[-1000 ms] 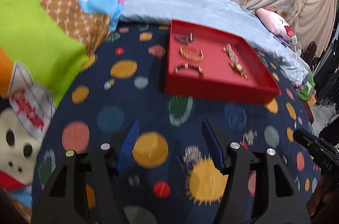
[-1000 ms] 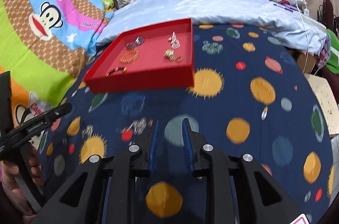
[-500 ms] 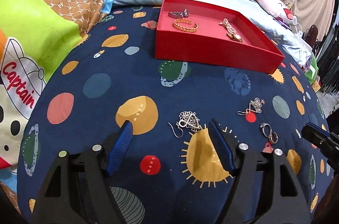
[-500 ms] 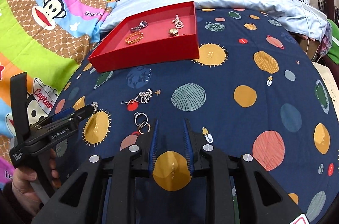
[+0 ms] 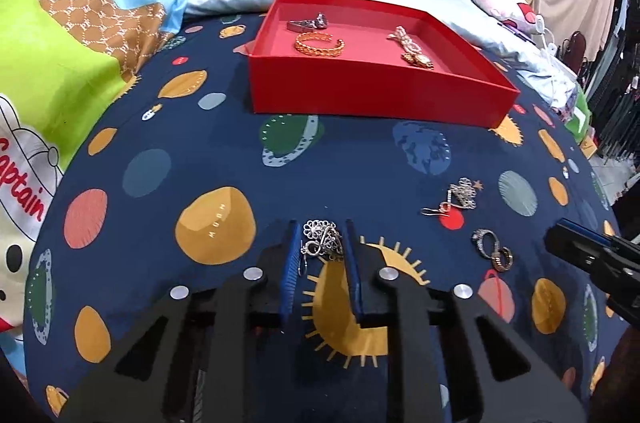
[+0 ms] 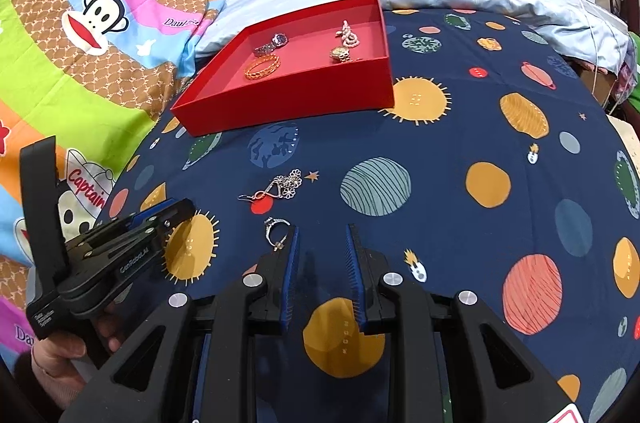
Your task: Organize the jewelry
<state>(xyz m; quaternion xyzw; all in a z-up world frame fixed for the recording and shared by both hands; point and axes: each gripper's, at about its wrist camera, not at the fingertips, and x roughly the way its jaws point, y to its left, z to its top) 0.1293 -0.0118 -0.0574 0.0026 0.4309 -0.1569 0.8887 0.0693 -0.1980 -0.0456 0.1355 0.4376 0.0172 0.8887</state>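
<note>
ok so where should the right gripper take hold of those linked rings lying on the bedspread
The linked rings lie flat just left of the right gripper. Probably best to come straight down from above and pinch across one upright band edge, since flat metal offers little side purchase.

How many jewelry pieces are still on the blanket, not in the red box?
3: a silver filigree earring between the left gripper jaws, a second earring farther right, and linked rings beside the right gripper.
</note>
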